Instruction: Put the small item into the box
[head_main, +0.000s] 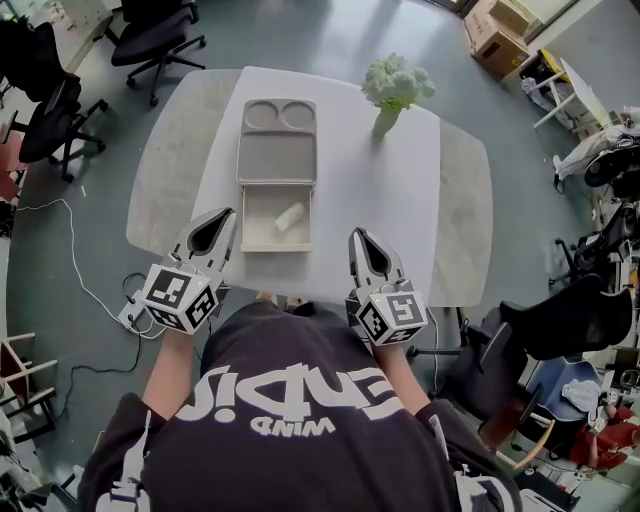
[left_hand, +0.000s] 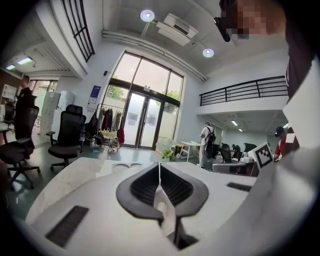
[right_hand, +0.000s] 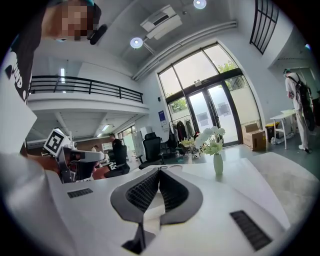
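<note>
An open beige box (head_main: 247, 222) lies on the white table (head_main: 380, 190), its lid (head_main: 277, 155) with two round recesses folded back away from me. A small white cylinder-shaped item (head_main: 289, 217) lies inside the box's near compartment. My left gripper (head_main: 227, 214) is held at the near table edge, just left of the box, jaws shut with nothing between them. My right gripper (head_main: 357, 236) hovers to the right of the box, also shut and empty. In the left gripper view the closed jaws (left_hand: 159, 166) point over the lid's recesses (left_hand: 125, 166).
A vase of white flowers (head_main: 393, 92) stands at the table's far right, also in the right gripper view as the vase (right_hand: 218, 164). Office chairs (head_main: 150, 40) stand beyond the table's left, cardboard boxes (head_main: 500, 35) at far right. A cable (head_main: 70, 260) runs on the floor.
</note>
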